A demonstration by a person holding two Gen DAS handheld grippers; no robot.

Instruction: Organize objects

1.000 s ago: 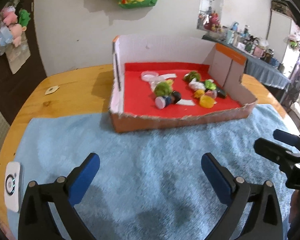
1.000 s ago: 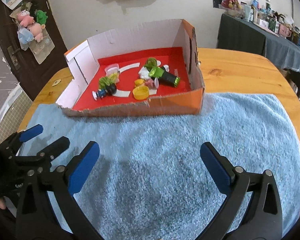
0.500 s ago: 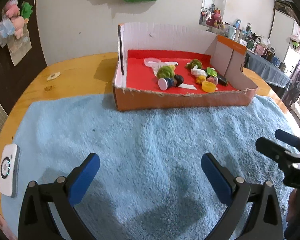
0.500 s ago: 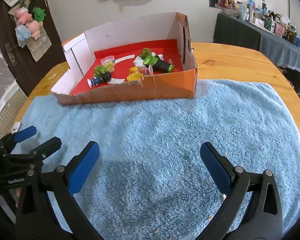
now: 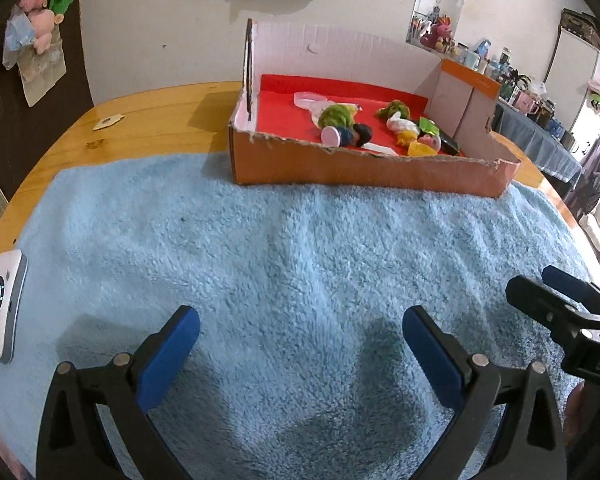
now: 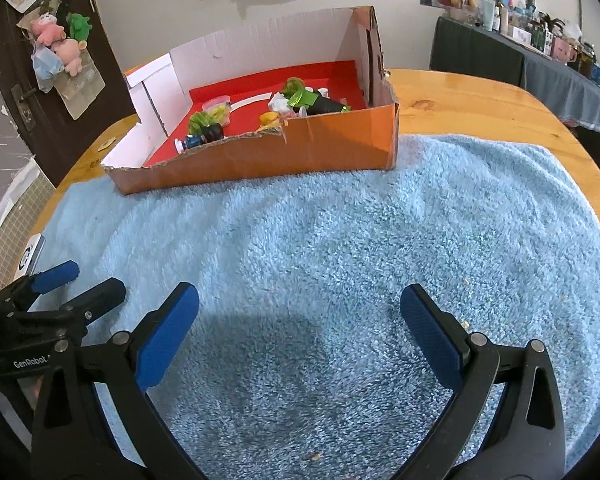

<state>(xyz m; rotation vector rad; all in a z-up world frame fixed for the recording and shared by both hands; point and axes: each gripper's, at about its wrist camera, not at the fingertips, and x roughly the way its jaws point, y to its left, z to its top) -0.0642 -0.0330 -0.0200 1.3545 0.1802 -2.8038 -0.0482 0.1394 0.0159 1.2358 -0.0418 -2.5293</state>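
A: Two grippers, both with jaws spread wide and nothing between them. From its own camera the left gripper (image 5: 300,344) hangs over the blue towel (image 5: 300,248), and the right gripper (image 6: 300,328) does the same in the right wrist view

B: Where are the objects?

A: All in the cardboard box (image 5: 340,164), on its red floor. The box sits at the far edge of the towel, on the wooden table (image 5: 148,120), well apart from both grippers

B: What can you make out inside?

A: A green fuzzy toy (image 5: 336,114) near the middle, with a small bottle (image 5: 340,135) lying on its side just in front of it, pale cap toward the left gripper's camera. A second green fuzzy piece (image 5: 396,110) is to the right, and a yellow piece (image 5: 422,148) sits near the front wall. From the right wrist view a dark tube with a shiny green wrap (image 6: 320,102) lies on its side near the tall right wall. The smaller bits are too jumbled to name

B: Anything else on the table?

A: A white device (image 5: 0,312) lies at the left edge of the towel, near the left gripper. Each gripper also shows in the other's view, off to the side over the towel
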